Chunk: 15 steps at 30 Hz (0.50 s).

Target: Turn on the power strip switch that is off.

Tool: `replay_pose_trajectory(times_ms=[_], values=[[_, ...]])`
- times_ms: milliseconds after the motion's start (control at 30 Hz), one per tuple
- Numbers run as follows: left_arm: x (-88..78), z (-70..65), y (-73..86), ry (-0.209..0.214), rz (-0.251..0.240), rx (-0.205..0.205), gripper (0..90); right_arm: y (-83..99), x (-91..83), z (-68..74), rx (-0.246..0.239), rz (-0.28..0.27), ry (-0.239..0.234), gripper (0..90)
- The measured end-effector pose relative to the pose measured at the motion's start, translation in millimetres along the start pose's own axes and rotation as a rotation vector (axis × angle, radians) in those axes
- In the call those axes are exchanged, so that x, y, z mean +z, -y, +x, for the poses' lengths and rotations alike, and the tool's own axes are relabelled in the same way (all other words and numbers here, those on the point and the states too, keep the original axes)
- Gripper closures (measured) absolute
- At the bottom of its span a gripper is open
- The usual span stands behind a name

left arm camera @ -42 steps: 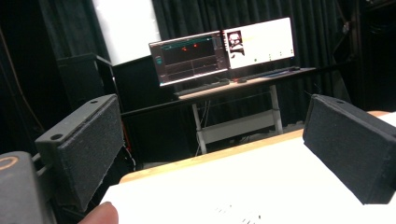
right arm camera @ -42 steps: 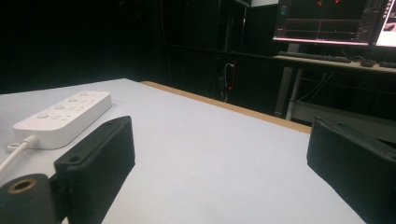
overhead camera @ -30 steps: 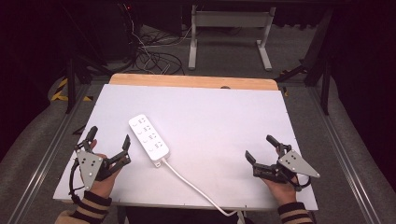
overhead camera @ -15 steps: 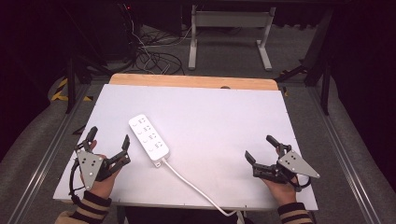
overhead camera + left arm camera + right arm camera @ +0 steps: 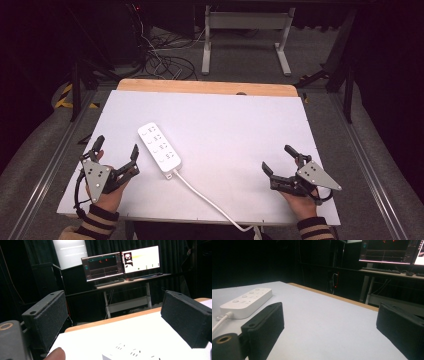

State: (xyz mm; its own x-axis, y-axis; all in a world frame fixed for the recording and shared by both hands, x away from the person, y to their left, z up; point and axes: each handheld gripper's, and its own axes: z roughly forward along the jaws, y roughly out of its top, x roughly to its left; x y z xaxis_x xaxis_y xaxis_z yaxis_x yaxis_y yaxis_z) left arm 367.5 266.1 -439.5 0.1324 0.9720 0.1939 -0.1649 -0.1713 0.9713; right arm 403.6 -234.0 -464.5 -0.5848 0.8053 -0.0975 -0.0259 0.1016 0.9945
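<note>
A white power strip [image 5: 159, 147] lies on the white table [image 5: 230, 125], left of centre, and its cord [image 5: 210, 201] trails to the front edge. My left gripper [image 5: 116, 154] rests near the front left corner, just left of the strip, open and holding nothing. In the left gripper view the strip [image 5: 135, 353] sits low between the jaws. My right gripper [image 5: 281, 159] is at the front right, open and empty. In the right gripper view the strip [image 5: 247, 302] lies far off to the left.
A wooden strip [image 5: 205, 87] edges the table's far side. Beyond it are cables [image 5: 160, 60] on the floor and a desk frame [image 5: 245, 35]. The left gripper view shows monitors [image 5: 120, 262] on a desk behind the table.
</note>
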Motion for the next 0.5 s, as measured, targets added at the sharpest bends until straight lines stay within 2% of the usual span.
replay_pose_trajectory(times_ms=[500], values=[[2.2,0.0,1.3,0.000,0.015,0.008,7.9,0.1,0.4,-0.1,-0.003,0.003,0.002,8.3]])
